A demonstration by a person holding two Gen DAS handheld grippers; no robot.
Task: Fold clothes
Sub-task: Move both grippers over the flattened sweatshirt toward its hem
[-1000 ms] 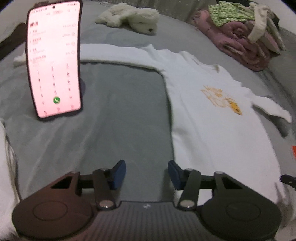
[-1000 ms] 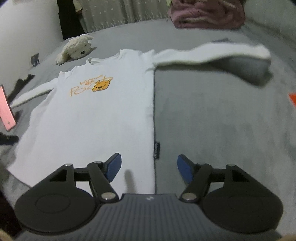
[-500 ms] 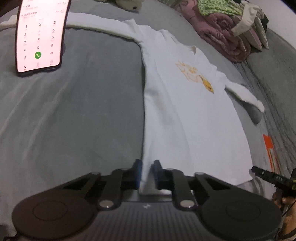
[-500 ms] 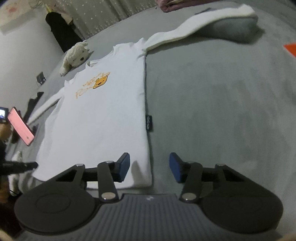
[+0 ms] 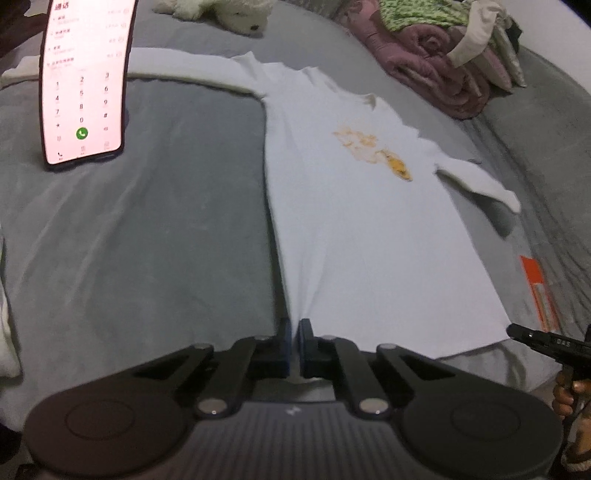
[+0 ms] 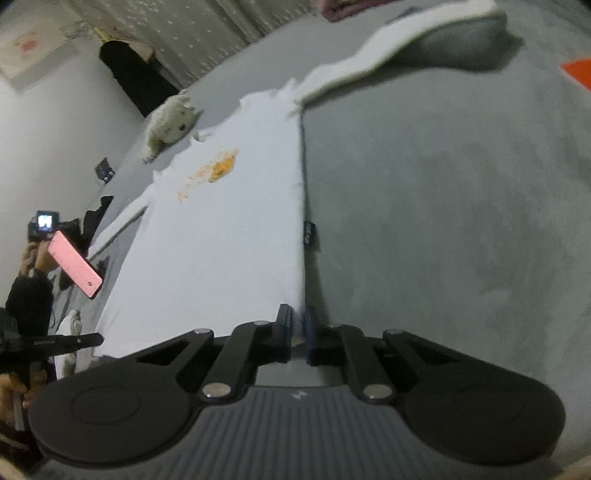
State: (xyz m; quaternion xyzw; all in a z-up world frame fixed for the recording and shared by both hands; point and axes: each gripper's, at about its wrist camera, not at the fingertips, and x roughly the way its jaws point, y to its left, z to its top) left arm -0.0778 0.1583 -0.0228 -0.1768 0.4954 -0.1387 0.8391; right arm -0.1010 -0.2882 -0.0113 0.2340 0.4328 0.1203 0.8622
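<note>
A white long-sleeved shirt (image 5: 362,229) lies flat, front up, on a grey bed cover (image 5: 155,236), its orange print (image 5: 373,153) near the chest. The left gripper (image 5: 295,341) has just closed and now pinches the hem corner at 6 o'clock of the left wrist view; cloth puckers up into the pads. The right gripper (image 6: 298,326) has just closed too, its jaws pressed together on the opposite hem corner, right at the shirt's side seam, where a small black tag (image 6: 311,236) sticks out.

From the left gripper, bare cover runs wide toward 9 and 10 o'clock, up to a pink-lit phone (image 5: 86,79) standing at 11 o'clock. One sleeve stretches behind it along the far edge toward 10 o'clock. A plush toy (image 5: 221,14) sits at 12 o'clock and a heap of pink and green clothes (image 5: 443,51) at 1 o'clock, both apart from the shirt. From the right gripper, open cover fills everything from 1 to 4 o'clock; the other sleeve lies raised over a hump in the cover at 1 o'clock.

An orange card (image 5: 541,291) at 3 o'clock lies just beyond the hem. The sleeve end behind the phone is hidden. The print is too blurred to read. At 8 o'clock of the right wrist view, a person's hand is dim and partly cut off.
</note>
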